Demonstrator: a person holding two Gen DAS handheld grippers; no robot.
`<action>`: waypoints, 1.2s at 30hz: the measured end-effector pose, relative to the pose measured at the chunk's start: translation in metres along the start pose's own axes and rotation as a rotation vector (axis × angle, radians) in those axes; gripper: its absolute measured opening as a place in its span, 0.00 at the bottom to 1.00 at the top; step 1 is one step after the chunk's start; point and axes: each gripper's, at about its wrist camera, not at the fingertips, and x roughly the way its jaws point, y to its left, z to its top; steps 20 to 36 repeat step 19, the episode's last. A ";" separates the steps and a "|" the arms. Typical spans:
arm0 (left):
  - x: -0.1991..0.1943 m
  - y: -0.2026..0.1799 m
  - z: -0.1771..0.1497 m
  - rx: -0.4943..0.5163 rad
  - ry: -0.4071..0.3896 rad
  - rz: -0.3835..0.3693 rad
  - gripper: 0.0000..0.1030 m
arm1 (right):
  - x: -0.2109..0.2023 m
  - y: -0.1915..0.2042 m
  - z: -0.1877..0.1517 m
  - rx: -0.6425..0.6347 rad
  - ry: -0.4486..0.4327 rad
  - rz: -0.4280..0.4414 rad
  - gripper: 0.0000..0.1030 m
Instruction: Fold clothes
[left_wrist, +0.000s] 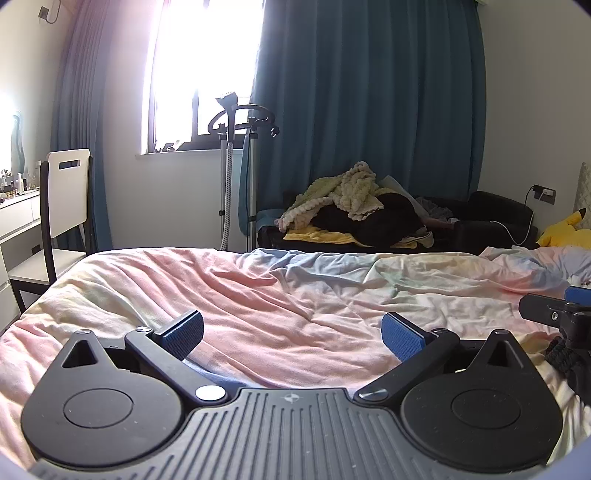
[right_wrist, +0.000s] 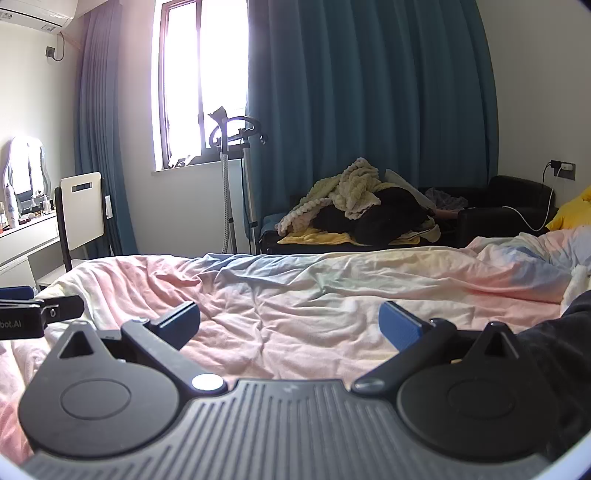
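A dark garment (right_wrist: 554, 343) lies on the bed (right_wrist: 295, 295) at the right hand-held gripper's (right_wrist: 290, 326) right side. Both it and the left hand-held gripper (left_wrist: 291, 334) gape wide, holding nothing. Best pinch one edge first, then spread it flat.

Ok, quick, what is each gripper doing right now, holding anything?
Left gripper: jaws open, holding nothing, above the rumpled pastel pink bedcover.
Right gripper: jaws open, holding nothing, over the same bedcover.
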 end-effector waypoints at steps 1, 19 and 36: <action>0.000 0.000 0.000 -0.001 0.001 0.000 1.00 | 0.000 0.000 0.000 0.000 0.000 0.000 1.00; 0.003 -0.001 -0.002 0.004 0.016 -0.010 1.00 | -0.004 0.009 0.000 0.007 0.003 -0.003 1.00; 0.003 -0.001 -0.002 0.004 0.016 -0.010 1.00 | -0.004 0.009 0.000 0.007 0.003 -0.003 1.00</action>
